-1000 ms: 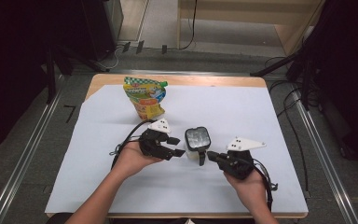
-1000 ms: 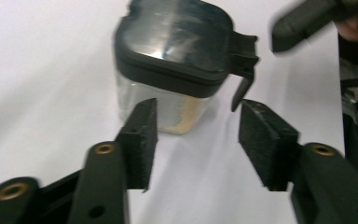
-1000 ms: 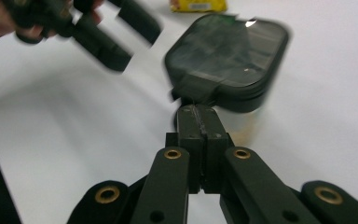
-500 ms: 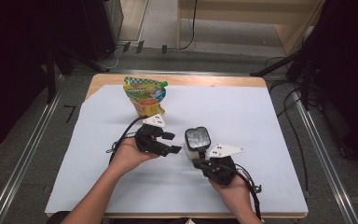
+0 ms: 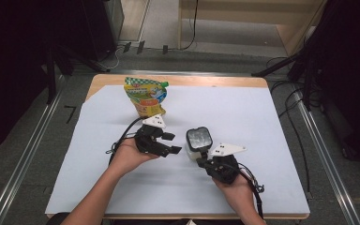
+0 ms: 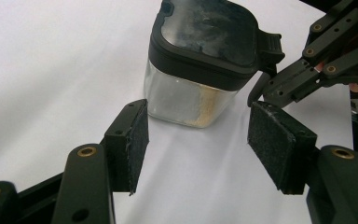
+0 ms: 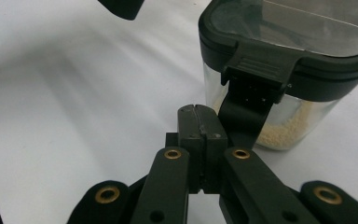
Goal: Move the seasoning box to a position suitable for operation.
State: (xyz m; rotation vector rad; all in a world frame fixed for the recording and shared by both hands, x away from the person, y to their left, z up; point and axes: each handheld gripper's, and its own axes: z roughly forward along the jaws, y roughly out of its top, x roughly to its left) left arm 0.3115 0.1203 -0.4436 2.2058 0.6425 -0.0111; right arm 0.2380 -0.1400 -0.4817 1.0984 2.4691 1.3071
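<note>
Left gripper (image 5: 171, 143) low over the white table cover (image 5: 272, 122), jaws having just been opening, now wide with nothing between the pads (image 6: 137, 140). Just right of it and apart: clear container (image 5: 198, 144) near the table's middle, upright, long axis vertical, dark lid (image 6: 209, 35) on top. Pale grains in its bottom. Lid's latch tab (image 7: 256, 70) hangs down the side facing the right gripper (image 5: 201, 161). That gripper sits at the container's near-right side, jaws pressed together, empty, tips just beside the tab; contact unclear.
</note>
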